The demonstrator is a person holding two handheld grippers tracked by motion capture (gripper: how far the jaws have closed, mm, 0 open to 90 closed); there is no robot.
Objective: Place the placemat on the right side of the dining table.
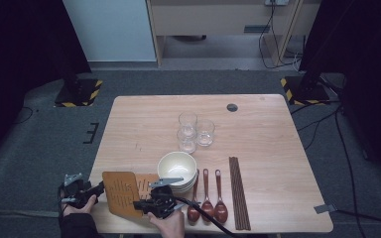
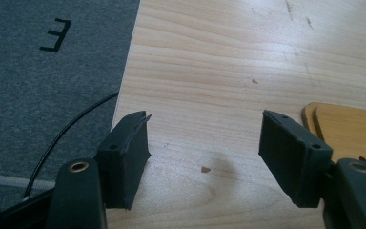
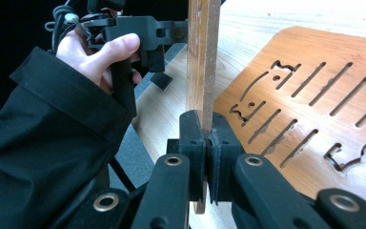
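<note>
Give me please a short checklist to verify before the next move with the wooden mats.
1. Right tool clamped on the upper wooden mat: ok.
2. Mat raised clear of the lower mat: ok, it stands on edge in the right gripper view.
3. Left tool open and holding nothing: ok.
4. Bowl stack apart from the lifted mat: cannot tell, they are close.
5. Spoons and chopsticks lying undisturbed: ok.

Two thin brown wooden mats with slot cut-outs sit at the table's (image 1: 144,124) near edge, just left of the cream bowl (image 1: 177,166). The upper mat (image 1: 121,194) is tilted up on edge; the lower mat (image 3: 314,95) lies flat beneath it.
</note>
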